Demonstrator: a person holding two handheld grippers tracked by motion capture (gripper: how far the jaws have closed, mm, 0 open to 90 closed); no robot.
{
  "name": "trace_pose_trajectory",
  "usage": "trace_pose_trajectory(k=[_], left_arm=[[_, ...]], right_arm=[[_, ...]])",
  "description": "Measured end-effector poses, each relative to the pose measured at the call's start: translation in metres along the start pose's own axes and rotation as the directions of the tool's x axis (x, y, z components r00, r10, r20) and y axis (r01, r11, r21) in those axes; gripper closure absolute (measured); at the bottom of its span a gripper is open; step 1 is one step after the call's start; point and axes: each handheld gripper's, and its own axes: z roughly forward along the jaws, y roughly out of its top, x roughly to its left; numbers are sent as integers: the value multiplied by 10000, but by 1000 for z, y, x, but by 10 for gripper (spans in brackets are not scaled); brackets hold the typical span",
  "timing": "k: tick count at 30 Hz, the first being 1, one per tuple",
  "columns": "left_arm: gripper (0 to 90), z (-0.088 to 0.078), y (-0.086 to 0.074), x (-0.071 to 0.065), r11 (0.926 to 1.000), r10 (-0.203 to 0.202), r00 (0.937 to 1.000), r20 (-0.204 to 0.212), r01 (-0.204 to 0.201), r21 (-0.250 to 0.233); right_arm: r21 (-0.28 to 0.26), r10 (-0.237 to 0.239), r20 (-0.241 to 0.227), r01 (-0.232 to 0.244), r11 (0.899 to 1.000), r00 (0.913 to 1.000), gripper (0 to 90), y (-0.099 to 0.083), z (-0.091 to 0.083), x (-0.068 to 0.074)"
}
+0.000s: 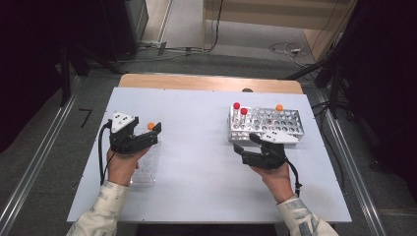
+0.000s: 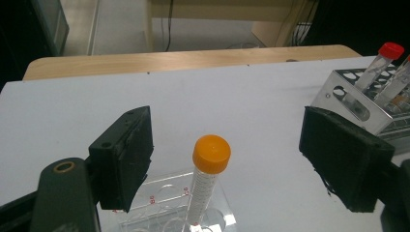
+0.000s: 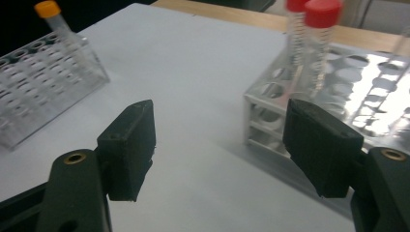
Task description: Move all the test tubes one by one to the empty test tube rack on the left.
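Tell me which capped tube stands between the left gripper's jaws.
The orange-capped tube upright in the clear plastic rack, apart from both pads of the open left gripper. The other tubes, two red-capped and one orange-capped, stand in the metal rack.

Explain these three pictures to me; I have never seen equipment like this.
A person at a white table holds a hand tool with two black fingers in each hand. The wide picture looks down from above; the other two come from cameras riding on each tool.

The left gripper is open around an orange-capped tube standing in a clear rack, its fingers not touching it. The right gripper is open and empty, near a metal rack holding red-capped tubes.
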Motion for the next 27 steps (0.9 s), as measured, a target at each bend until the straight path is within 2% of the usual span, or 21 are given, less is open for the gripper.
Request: trace_pose_trajectory(k=[3,4,6,18,23,26,27], left_arm=[[199,-1,0,0,10000,-26,10000,-29,26,-28],[198,-1,0,0,10000,-28,10000,-39,28,-30],[196,-1,1,0,10000,-36,10000,-35,36,-54],[196,-4,2,2,9998,-141,9999,-51,140,-169],[196,-4,2,2,9997,-145,9999,-57,144,-177],[196,-4,3,3,9997,-144,9999,-53,143,-193],[196,-4,3,3,9997,-160,9998,-72,158,-191]], right_arm=[[-64,83,278,-82,9999,9996,262,1,-3,-7],[-87,148,601,-143,9999,9981,262,1,-6,-13],[-66,147,890,-141,9999,9959,262,1,-7,-19],[-144,519,1625,-502,9986,9853,262,0,-12,-43],[-270,694,2002,-653,9975,9773,263,1,-15,-55],[-312,738,2296,-684,9972,9705,264,1,-15,-62],[-374,891,2445,-824,9959,9656,264,1,-15,-68]])
